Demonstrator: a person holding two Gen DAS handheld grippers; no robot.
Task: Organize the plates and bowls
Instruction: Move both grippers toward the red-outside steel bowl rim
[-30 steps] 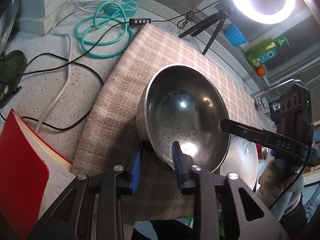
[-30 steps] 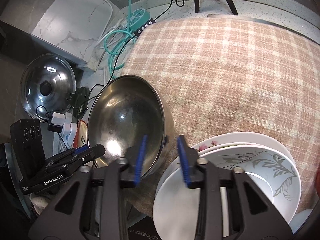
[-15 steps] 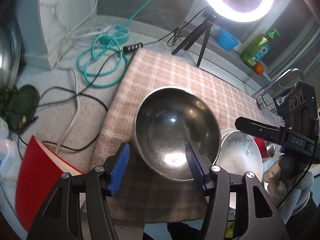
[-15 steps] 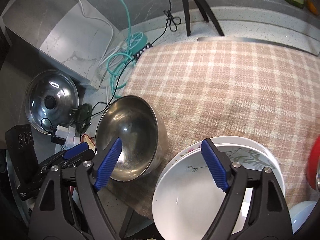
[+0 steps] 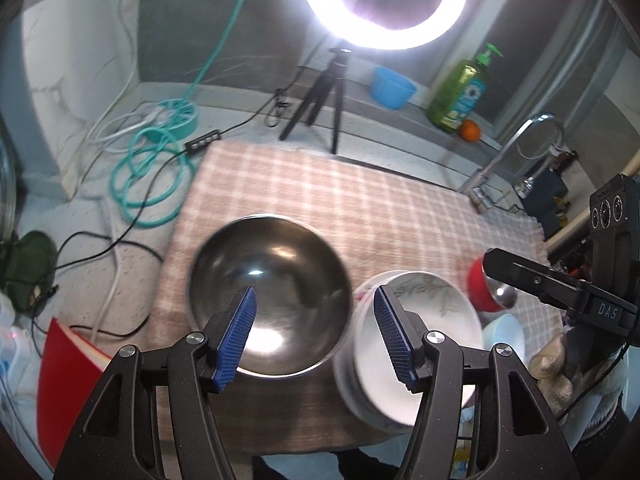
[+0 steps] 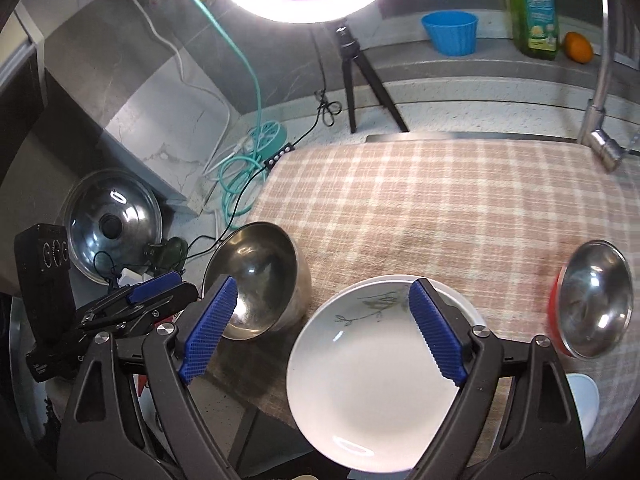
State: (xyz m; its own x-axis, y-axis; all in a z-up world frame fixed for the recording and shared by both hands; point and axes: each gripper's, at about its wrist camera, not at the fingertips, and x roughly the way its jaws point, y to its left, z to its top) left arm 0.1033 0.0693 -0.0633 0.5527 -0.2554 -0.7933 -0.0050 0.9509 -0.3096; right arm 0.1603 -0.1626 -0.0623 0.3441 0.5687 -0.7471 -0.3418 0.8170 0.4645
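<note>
- The left gripper (image 5: pixel 316 336) is seen with its jaws spread wide and nothing held; it is raised above the steel bowl (image 5: pixel 270 294), clear of its near rim.
- The right gripper (image 6: pixel 324 330) is likewise wide open and empty, raised over the stack of white plates (image 6: pixel 372 380).
- The steel bowl is set on the checked cloth (image 5: pixel 360 204) near its left edge, with the plate stack just beside it on the right.
- A pot lid (image 6: pixel 114 224) on the desk (image 6: pixel 460 114) is fully shown only in the right wrist view.
- The red bowl (image 6: pixel 592 300), steel-lined, is shown clearly in the right wrist view; in the left wrist view it is partly hidden behind the right gripper.
- A red book (image 5: pixel 64 376) is visible clearly only in the left wrist view.
</note>
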